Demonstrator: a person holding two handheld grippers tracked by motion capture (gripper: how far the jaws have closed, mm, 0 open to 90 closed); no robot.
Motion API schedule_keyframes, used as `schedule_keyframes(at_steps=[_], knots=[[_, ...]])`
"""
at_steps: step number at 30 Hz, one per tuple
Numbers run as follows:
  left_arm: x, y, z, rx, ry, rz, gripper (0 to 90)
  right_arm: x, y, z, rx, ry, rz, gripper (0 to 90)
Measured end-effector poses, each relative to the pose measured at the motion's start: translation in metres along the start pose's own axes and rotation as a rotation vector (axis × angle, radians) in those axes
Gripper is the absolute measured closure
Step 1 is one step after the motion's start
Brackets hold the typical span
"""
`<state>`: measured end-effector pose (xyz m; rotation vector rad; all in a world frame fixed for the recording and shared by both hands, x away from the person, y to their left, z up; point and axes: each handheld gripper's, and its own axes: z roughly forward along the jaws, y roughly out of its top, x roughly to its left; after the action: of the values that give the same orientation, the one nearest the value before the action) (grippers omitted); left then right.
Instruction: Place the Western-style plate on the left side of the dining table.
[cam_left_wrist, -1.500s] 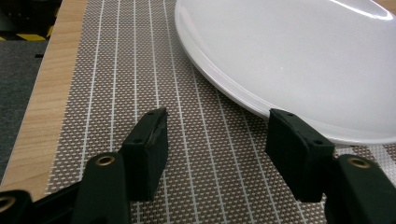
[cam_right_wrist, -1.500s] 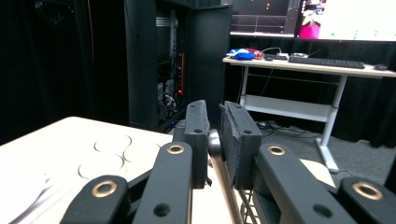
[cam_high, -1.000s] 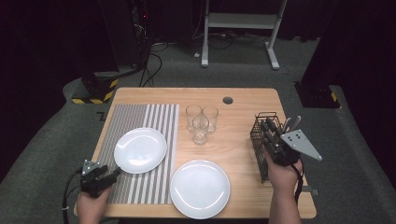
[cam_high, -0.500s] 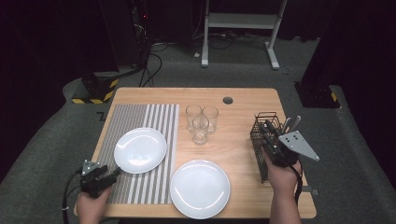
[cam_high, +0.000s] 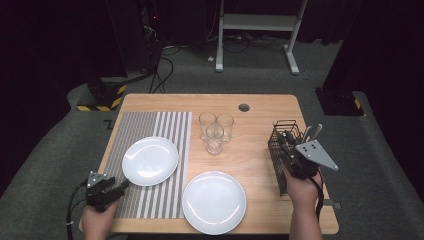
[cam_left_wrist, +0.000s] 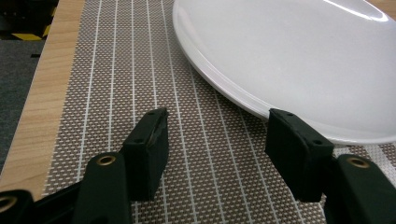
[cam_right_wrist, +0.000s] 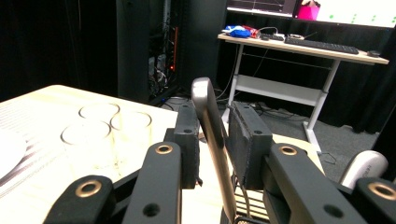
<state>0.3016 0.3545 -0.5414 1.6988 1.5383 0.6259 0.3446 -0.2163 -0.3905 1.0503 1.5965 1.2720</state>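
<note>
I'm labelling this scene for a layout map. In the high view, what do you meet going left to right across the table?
Left gripper → plate on the striped placemat → plate on bare wood → cutlery basket → right gripper.

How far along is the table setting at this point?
Two plates are out, one on the striped mat, and three glasses stand mid-table. In hand: the right gripper has a metal utensil handle between its jaws over the cutlery basket. Left gripper waits open by the plate. Cutlery isn't laid yet.
</note>
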Motion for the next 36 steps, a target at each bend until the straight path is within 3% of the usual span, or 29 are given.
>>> schedule_keyframes(at_steps=[21,28,36], knots=[[-0.0006,0.0000,0.0003,0.000,-0.002,-0.001,39.5,0.0032,-0.0009,0.0061,0.057,-0.010,-0.013,74.5],[-0.0006,0.0000,0.0004,0.000,-0.004,-0.001,39.5,0.0042,-0.0011,0.0057,0.049,-0.029,-0.018,78.5],[-0.0007,0.0000,0.0004,-0.001,-0.002,0.000,39.6,-0.0026,0.0001,0.0034,0.036,-0.043,0.009,80.4]])
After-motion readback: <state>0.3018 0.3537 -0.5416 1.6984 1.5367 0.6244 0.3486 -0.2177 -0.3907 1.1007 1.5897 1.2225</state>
